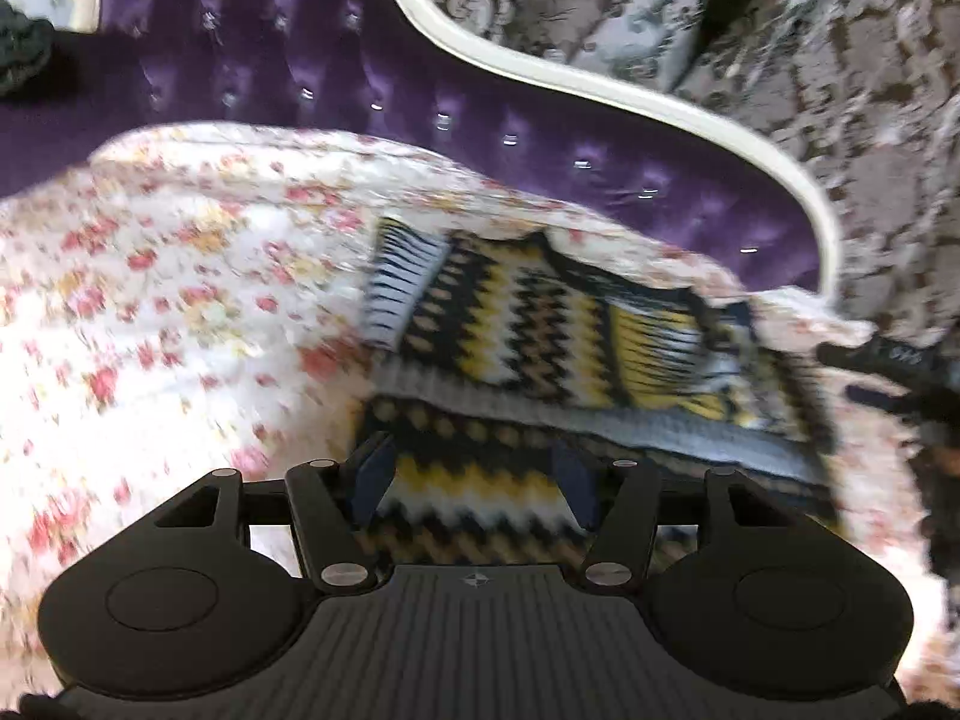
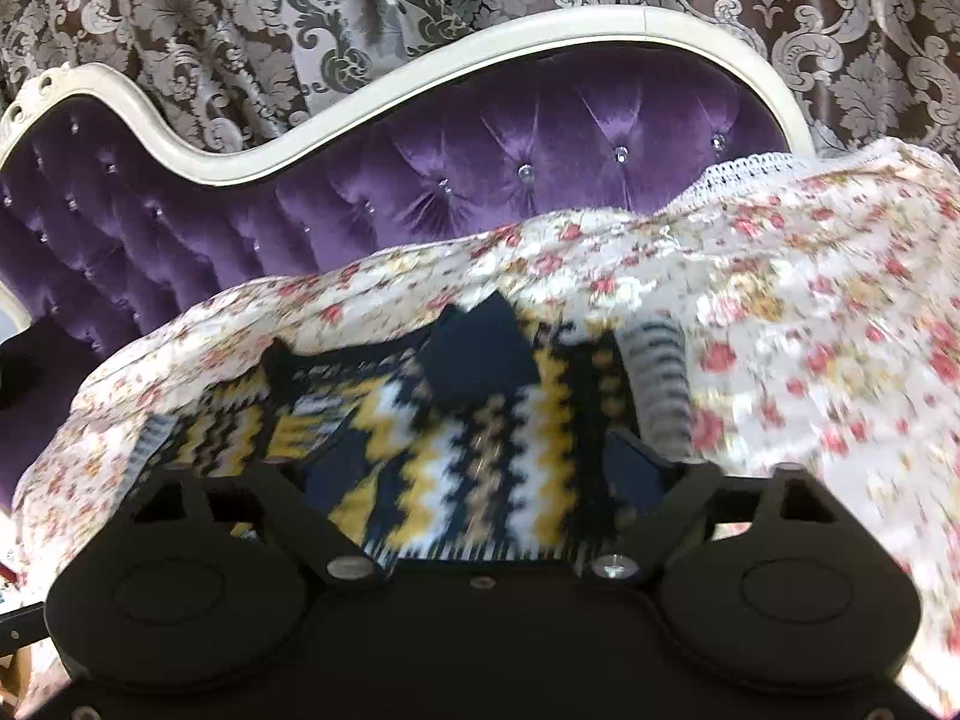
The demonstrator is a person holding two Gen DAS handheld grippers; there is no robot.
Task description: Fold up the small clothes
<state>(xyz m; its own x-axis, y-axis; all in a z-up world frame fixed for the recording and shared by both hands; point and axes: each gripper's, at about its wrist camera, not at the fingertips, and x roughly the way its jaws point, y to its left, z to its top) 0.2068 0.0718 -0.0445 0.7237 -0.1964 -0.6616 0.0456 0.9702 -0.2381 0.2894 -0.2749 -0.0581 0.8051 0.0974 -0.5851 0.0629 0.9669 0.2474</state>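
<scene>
A small knit sweater [image 1: 540, 312] with black, yellow, white and tan zigzags lies partly folded on a floral cloth [image 1: 180, 300]. My left gripper [image 1: 473, 477] hovers at its near edge. The fingers stand apart, and flat knit fabric shows in the gap between them with no pinch visible. In the right wrist view the same sweater [image 2: 468, 438] spreads under my right gripper [image 2: 486, 468], whose fingers stand wide over the knit without closing on it. A navy patch [image 2: 480, 348] sits on the sweater farther ahead. Both views are blurred.
The floral cloth [image 2: 810, 330] covers the seat of a purple tufted sofa [image 2: 480, 150] with a curved white frame [image 1: 600, 84]. Grey damask curtains [image 2: 240, 12] hang behind it. A dark object [image 1: 888, 360] pokes in at the right edge of the left wrist view.
</scene>
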